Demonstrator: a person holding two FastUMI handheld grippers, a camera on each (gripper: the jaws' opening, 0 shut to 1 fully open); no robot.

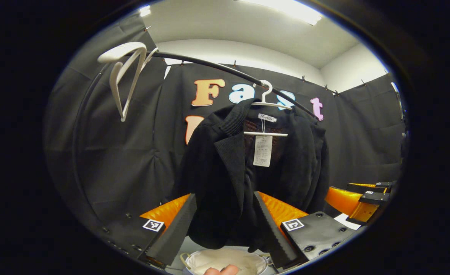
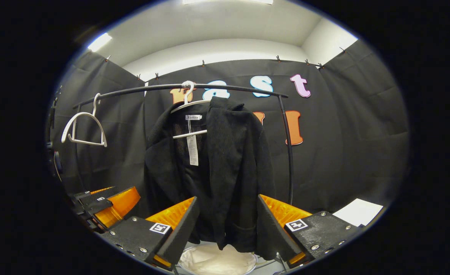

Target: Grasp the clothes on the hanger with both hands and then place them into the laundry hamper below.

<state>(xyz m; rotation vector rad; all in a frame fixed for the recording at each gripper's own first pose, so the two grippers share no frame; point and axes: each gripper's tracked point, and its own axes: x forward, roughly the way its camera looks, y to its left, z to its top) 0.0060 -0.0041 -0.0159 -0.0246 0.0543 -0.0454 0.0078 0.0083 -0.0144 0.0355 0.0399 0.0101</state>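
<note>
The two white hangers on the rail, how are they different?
The hanger with the jacket carries a black jacket; the bare hanger carries nothing. The hanger with the jacket hangs near the middle of the rail; the bare hanger hangs by one end, apart from it. Both are white and hook over that same rail.

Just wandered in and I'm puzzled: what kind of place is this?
Most likely a small staged booth for practising laundry chores, not a real home: black cloth walls, a curved clothes rail holding a black jacket on a hanger, and a laundry hamper below.
</note>
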